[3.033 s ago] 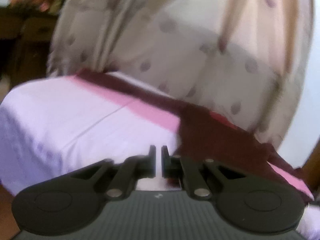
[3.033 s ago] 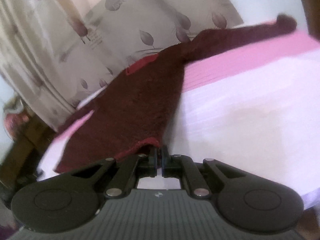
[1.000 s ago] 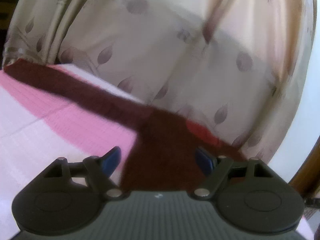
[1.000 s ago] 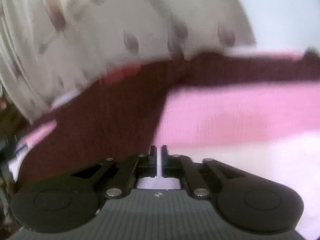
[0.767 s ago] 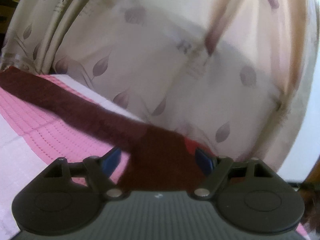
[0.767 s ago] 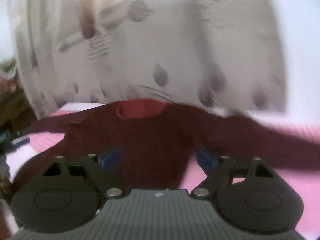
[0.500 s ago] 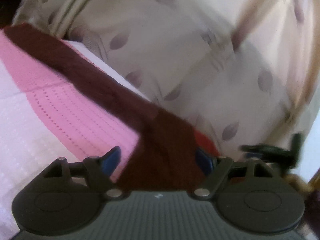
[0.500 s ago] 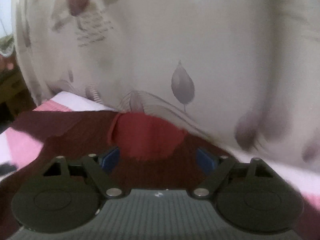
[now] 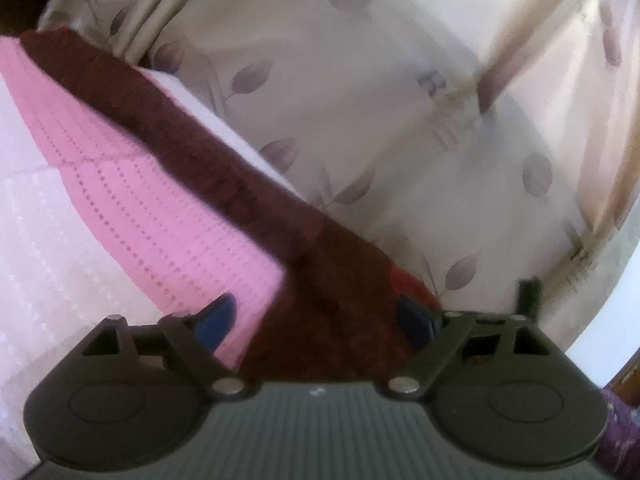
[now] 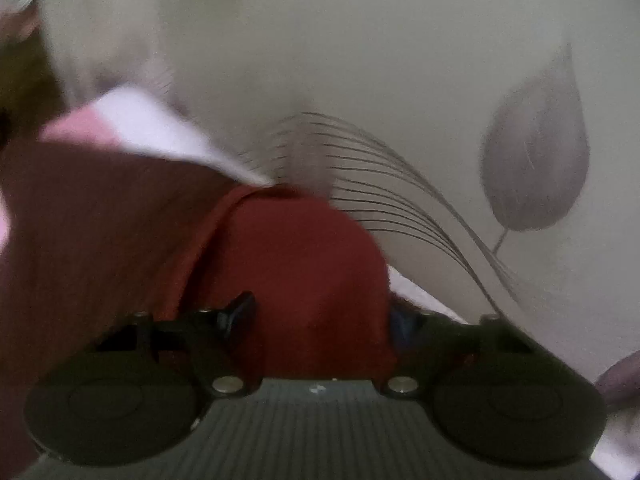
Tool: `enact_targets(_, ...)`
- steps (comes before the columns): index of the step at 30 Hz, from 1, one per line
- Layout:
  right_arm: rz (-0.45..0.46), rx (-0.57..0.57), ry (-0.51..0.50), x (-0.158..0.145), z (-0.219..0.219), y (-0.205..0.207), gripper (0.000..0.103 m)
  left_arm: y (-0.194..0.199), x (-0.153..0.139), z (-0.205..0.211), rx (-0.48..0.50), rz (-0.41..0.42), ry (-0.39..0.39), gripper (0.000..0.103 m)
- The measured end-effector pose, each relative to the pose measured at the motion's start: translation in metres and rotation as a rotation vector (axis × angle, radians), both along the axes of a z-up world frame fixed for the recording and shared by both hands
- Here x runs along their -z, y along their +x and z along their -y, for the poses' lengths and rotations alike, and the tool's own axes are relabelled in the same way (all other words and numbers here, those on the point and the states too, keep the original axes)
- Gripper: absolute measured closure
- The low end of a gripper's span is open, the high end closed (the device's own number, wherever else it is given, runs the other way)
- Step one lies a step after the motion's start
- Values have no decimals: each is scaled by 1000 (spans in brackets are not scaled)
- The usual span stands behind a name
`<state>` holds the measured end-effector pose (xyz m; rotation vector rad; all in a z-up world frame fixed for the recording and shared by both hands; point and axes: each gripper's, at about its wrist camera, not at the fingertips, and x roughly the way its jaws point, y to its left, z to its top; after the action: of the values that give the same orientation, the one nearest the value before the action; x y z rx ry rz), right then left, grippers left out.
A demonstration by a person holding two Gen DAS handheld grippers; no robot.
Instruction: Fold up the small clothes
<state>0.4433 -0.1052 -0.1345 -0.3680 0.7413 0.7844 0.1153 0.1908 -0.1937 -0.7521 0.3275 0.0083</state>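
Observation:
A small dark maroon sweater (image 9: 328, 312) lies flat on a pink and white bed cover (image 9: 132, 216), one sleeve (image 9: 152, 120) stretched toward the far left. Its red collar (image 10: 312, 264) shows close up in the right wrist view, with the maroon body (image 10: 100, 240) to its left. My left gripper (image 9: 316, 316) is open, its jaws standing either side of the sweater near the shoulder. My right gripper (image 10: 320, 320) is open, its jaws either side of the red collar. Neither holds cloth.
A cream curtain with grey leaf prints (image 9: 380, 100) hangs right behind the bed's far edge, and it also fills the right wrist view (image 10: 440, 100). A dark object (image 9: 528, 292) shows at the right beyond the collar.
Both grippers were shut three seconds ago and are open now. Both have moved forward and down toward the collar end of the sweater; the right one closed in on the red collar.

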Motion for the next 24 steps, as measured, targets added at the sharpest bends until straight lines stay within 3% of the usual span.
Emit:
enact_targets(2,-25,-23,78,-5,17,-5,19,0,1,-1,-1,-7,-8,16)
enact_targets(6,-136,174,356,-29,62,36,19,0,1,-1,-4,-13,-8,16)
enact_targets(7,-143,212,368,-33,66,46,19,0,1,-1,-5,-15,-9,16)
enact_targets(9,-131,244,300,-34,58,58,23,0,1,-1,-7,-18,-10,15)
enact_targets(13,-217,104,208,-17,24,58,32,0,1,-2,-7,-20,-9,15)
enact_targets(14,-212,77,173,-13,13,60,44,-1,1,-2,-7,-21,-7,15)
enact_targets(15,-163,73,119,-7,4,53,79,-1,1,-2,-7,-22,-6,15)
enact_targets(16,-111,89,95,-5,-1,50,92,-1,1,-2,-7,-23,-5,15)
enact_targets(17,-27,116,92,-7,-5,45,93,-1,1,-2,-7,-24,-6,15)
enact_targets(19,268,183,-36,-11,-22,29,94,-1,1,-3,-9,-27,-6,15)
enact_targets(20,419,180,-101,-8,-33,19,103,-1,1,-2,-11,-27,-5,15)
enact_targets(21,478,174,-120,-1,-40,13,103,-1,0,-2,-11,-27,-3,15)
enact_targets(22,464,156,-130,9,-46,12,100,-1,0,-2,-12,-28,-2,15)
enact_targets(24,340,173,-126,22,-49,20,86,-1,1,-2,-11,-27,-1,15)
